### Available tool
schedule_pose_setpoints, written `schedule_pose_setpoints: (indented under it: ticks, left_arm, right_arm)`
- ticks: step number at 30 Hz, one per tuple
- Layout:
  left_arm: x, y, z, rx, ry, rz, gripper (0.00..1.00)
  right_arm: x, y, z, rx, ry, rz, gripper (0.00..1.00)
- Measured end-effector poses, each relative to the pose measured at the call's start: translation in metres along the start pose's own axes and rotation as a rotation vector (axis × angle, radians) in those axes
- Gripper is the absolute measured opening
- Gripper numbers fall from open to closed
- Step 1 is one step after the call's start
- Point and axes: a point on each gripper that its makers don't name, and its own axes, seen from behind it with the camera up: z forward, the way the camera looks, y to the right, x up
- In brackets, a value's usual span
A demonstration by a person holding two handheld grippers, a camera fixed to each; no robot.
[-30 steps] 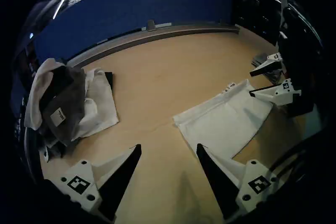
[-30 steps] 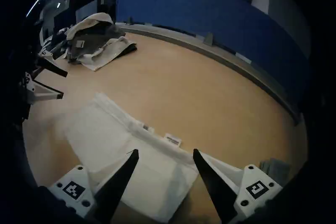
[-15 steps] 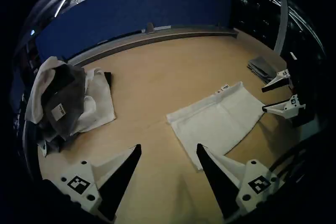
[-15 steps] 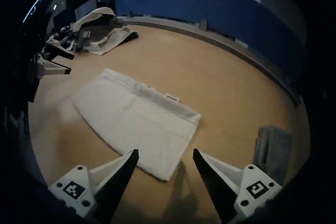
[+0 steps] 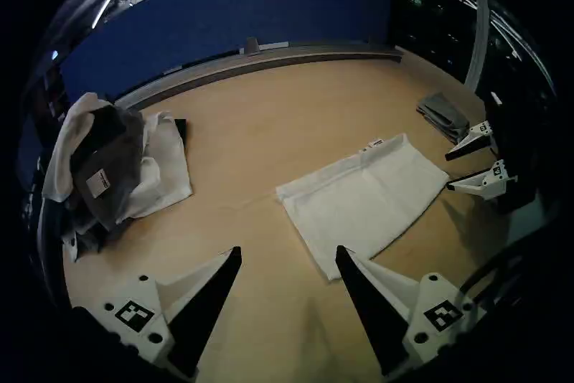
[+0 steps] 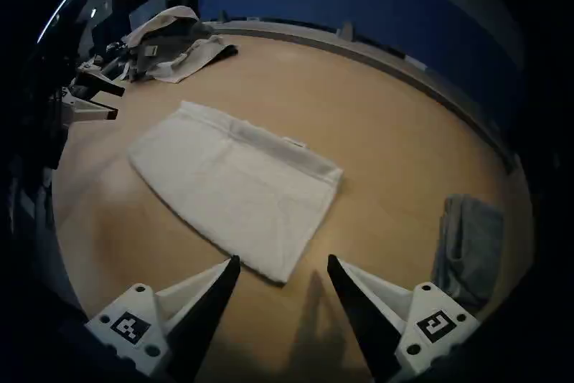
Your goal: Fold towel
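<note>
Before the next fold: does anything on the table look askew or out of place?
The white towel lies flat and smooth. The one untidy spot is the pile of cloths near the edge of the table: crumpled and heaped, not folded.

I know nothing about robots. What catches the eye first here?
A white towel lies flat on the wooden table, just ahead of the open right claw; the left claw is open too. A heap of crumpled cloths sits near its edge, and a small grey cloth lies apart from the towel.

Right gripper and left gripper now farther back from the towel, no longer over it.
</note>
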Motion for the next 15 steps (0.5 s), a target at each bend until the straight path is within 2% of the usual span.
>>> schedule_pose_setpoints:
  ticks: [10, 15]
  left_arm:
    - [-0.007, 0.002, -0.007, 0.003, -0.001, -0.009, 0.98]
    - [-0.011, 0.003, -0.010, 0.007, -0.004, -0.013, 0.98]
  right_arm:
    - [-0.011, -0.003, 0.003, 0.024, -0.025, 0.006, 0.64]
    - [-0.014, -0.003, 0.005, 0.029, -0.035, 0.004, 0.45]
